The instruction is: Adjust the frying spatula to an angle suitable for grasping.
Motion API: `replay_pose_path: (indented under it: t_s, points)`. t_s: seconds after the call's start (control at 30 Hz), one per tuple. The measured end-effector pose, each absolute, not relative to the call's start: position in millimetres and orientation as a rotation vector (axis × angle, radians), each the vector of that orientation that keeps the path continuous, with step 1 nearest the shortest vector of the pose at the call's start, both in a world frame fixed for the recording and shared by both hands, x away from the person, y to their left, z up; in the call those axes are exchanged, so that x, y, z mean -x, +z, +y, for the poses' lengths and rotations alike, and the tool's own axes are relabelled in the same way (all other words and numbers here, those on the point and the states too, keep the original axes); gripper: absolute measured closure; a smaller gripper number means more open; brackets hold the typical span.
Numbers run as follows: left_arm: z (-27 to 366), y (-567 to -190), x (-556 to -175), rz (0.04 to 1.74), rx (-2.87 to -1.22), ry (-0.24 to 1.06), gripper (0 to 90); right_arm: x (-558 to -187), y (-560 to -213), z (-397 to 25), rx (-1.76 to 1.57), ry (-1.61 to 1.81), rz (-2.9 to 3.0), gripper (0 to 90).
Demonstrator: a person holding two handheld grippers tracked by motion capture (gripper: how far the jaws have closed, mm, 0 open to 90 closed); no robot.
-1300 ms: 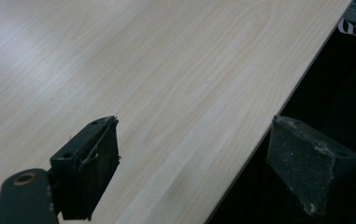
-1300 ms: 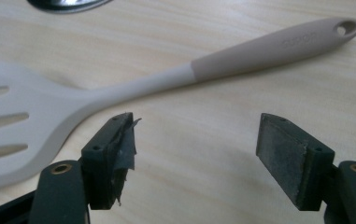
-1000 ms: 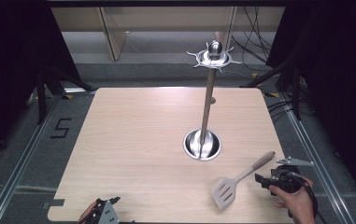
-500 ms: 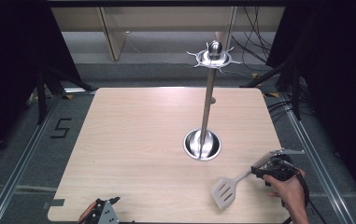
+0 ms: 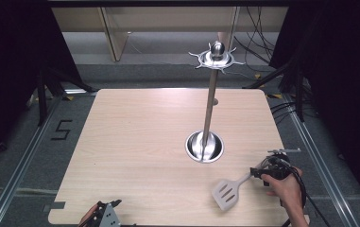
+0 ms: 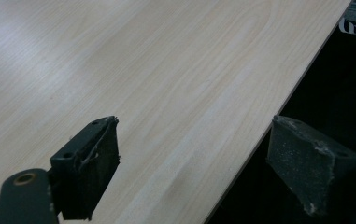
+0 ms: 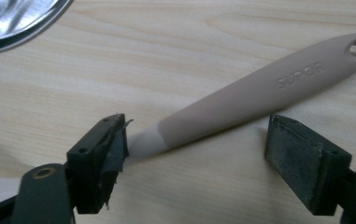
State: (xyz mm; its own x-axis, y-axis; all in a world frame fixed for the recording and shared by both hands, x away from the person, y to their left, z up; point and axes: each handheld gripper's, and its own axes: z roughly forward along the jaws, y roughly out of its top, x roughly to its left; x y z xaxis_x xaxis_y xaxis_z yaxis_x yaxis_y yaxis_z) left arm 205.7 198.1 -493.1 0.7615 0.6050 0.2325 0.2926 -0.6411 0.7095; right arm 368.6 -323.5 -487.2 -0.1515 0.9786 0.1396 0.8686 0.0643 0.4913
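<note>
A spatula with a white slotted blade and a beige handle marked SUPOR lies flat on the wooden table, near its front right corner. My right gripper is open and straddles the handle, one jaw on each side, neither one touching it. A hand holds this gripper from the right. At the table's front left edge sits my left gripper, open and holding nothing, with one jaw over the wood and the other past the edge.
A metal utensil stand rises from a round shiny base at the table's centre right, with a hooked ring on top. Its base edge lies just beyond the right gripper. Cables and floor rails run alongside the table.
My right gripper has slid left and slightly away from the person, over the spatula's handle end, which now sits between its jaws. The spatula and the left gripper have stayed put.
</note>
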Motion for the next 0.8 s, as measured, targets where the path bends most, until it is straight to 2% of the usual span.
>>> replay_pose_path:
  t_s: [0.27, 0.53, 0.67, 0.8]
  points:
    - [196.7, -495.0, -206.2, 0.68, -2.265, 0.619, 15.9, -379.1, -489.5, -312.0, -1.867, 0.716, 2.11, 19.2]
    - [197.8, -494.1, -207.0, 0.659, -2.288, 0.622, 15.9, -390.3, -492.5, -305.0, -1.754, 0.656, 2.165, 22.0]
    - [197.6, -494.7, -207.8, 0.648, -2.274, 0.612, 15.9, -397.5, -491.2, -297.0, -1.726, 0.638, 2.194, 28.3]
    - [199.0, -494.7, -208.7, 0.642, -2.291, 0.621, 15.9, -407.4, -488.4, -288.6, -1.653, 0.632, 2.261, 40.9]
